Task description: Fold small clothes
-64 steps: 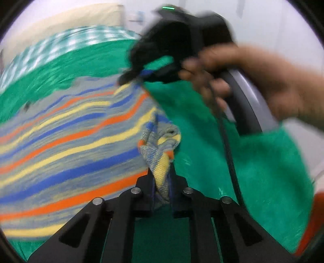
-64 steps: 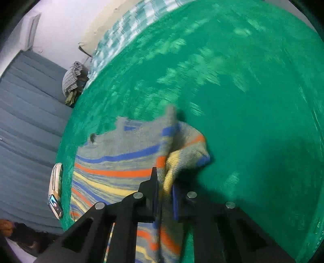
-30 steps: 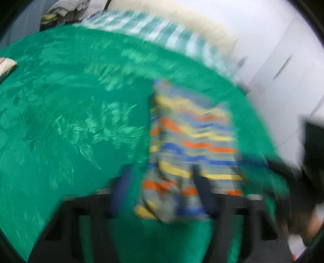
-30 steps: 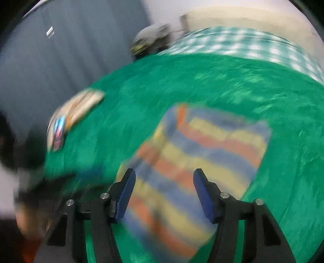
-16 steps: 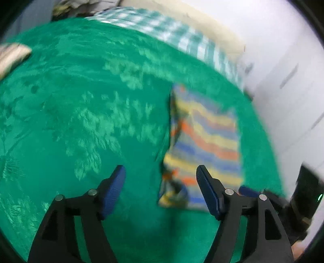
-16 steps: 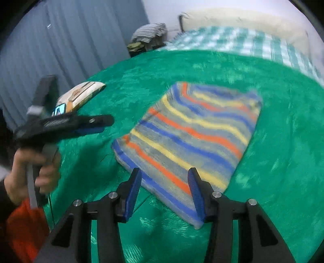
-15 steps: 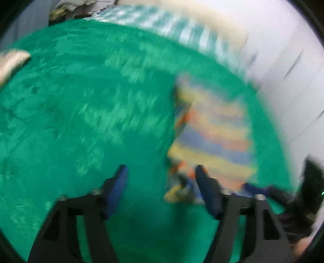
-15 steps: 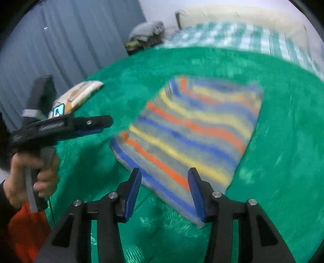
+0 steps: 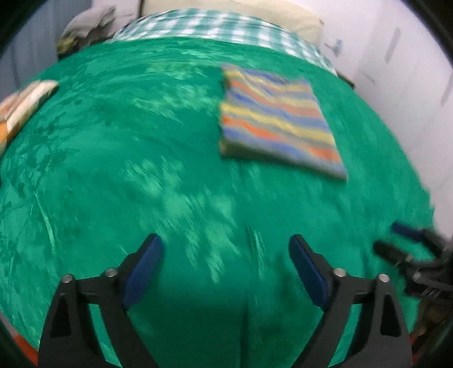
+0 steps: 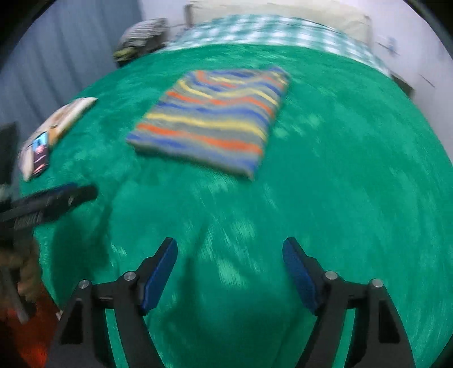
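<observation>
Left wrist view: one folded knitted garment with grey, blue, orange and yellow stripes (image 9: 276, 124) lies flat on the green plush bedspread (image 9: 141, 169), a neat rectangle up and to the right of centre. The left tongs (image 9: 225, 263) stand released, their two blue-padded fingers (image 9: 143, 263) spread wide over bare bedspread with nothing between them; the jaws have just been opening. The garment lies well ahead of them, apart from both pads. At the right edge the black right tongs (image 9: 407, 243) show, blurred, also clear of the garment. One green-and-white checked cloth (image 9: 215, 31) crosses the far end of the bed, with one cream pillow (image 9: 240, 11) behind it.

Right wrist view: the same single garment (image 10: 215, 121) lies ahead and slightly left of the right tongs (image 10: 229, 269), which are likewise released and empty, jaws having just opened wider. Only here do one phone (image 10: 41, 154), resting on one pale flat pillow (image 10: 61, 121) at the left, and a hand (image 10: 21, 271) below the left tongs (image 10: 56, 198) show.
</observation>
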The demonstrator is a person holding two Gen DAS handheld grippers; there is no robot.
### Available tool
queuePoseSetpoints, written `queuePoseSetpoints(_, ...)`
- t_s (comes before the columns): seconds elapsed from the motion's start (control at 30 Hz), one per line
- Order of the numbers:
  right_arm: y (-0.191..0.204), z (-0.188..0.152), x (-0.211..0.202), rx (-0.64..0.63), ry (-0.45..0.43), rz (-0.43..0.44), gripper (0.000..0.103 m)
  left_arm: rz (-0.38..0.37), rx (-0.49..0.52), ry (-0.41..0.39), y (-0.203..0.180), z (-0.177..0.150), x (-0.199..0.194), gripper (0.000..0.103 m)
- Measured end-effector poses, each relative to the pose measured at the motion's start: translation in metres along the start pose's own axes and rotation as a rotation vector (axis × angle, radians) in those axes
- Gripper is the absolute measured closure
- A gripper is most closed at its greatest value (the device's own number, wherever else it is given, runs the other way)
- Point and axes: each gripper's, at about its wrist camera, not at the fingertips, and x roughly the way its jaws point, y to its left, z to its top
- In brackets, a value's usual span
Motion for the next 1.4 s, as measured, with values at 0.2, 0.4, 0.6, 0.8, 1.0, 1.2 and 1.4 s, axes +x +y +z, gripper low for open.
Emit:
queuePoseSetpoints(0.2, -0.002, -0.047, 0.023, 0.024, 0.029, -0.136, 0.0, 0.16, 0.131, -0.019, -0.027, -0.026, 0.03, 0.004)
queuePoseSetpoints(0.4, 0.0, -0.058, 0.029, -0.021, -0.019, -0.174, 0.0, 0.158, 0.124, -0.015, -0.026, -0.027, 0.033, 0.003)
queuePoseSetpoints(0.6, 0.001, -0.062, 0.03, -0.035, -0.033, -0.176, 0.0, 0.158, 0.126, -0.008, -0.028, -0.027, 0.035, 0.003)
queuePoseSetpoints(0.8, 0.002, -0.062, 0.031, -0.037, -0.029, -0.175, 0.0, 0.157, 0.125, -0.005, -0.028, -0.027, 0.035, 0.003)
queuePoseSetpoints(1.0, 0.002, -0.062, 0.031, -0.037, -0.029, -0.175, 0.0, 0.158, 0.124, -0.006, -0.028, -0.028, 0.035, 0.002)
queuePoseSetpoints(1.2, -0.008, -0.054, 0.021, 0.006, 0.049, -0.095, 0.0, -0.004, 0.101, 0.105, -0.007, 0.009, 0.011, 0.004)
queuePoseSetpoints(1.4, -0.042, -0.021, 0.001, 0.167, -0.006, 0.136, 0.0, -0.131, 0.005, -0.03, 0.036, 0.11, 0.0, 0.004)
